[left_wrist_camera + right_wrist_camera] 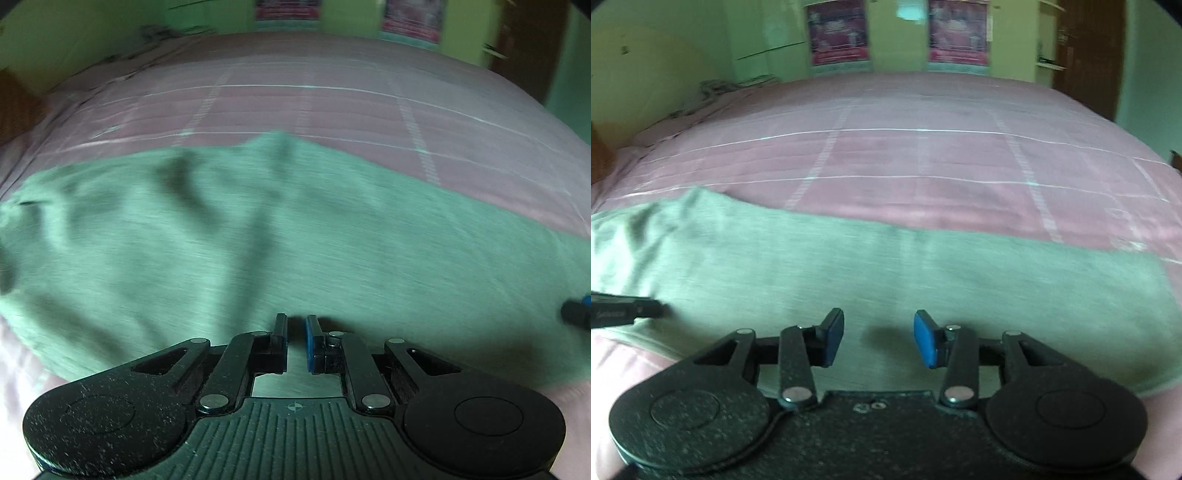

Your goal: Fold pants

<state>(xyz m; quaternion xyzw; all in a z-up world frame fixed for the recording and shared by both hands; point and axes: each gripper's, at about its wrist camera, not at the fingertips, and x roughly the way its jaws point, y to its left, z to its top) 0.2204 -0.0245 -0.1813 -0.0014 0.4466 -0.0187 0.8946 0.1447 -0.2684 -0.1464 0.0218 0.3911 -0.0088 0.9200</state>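
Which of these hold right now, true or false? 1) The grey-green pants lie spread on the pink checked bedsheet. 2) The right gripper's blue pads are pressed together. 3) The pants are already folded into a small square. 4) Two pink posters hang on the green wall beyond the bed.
1) True: the grey-green pants lie across the pink checked bedsheet.
2) False: the right gripper stands open, its blue pads apart over the cloth.
3) False: the pants stretch as a long band across both views, wrinkled on the left.
4) True: two pink posters hang on the green wall.
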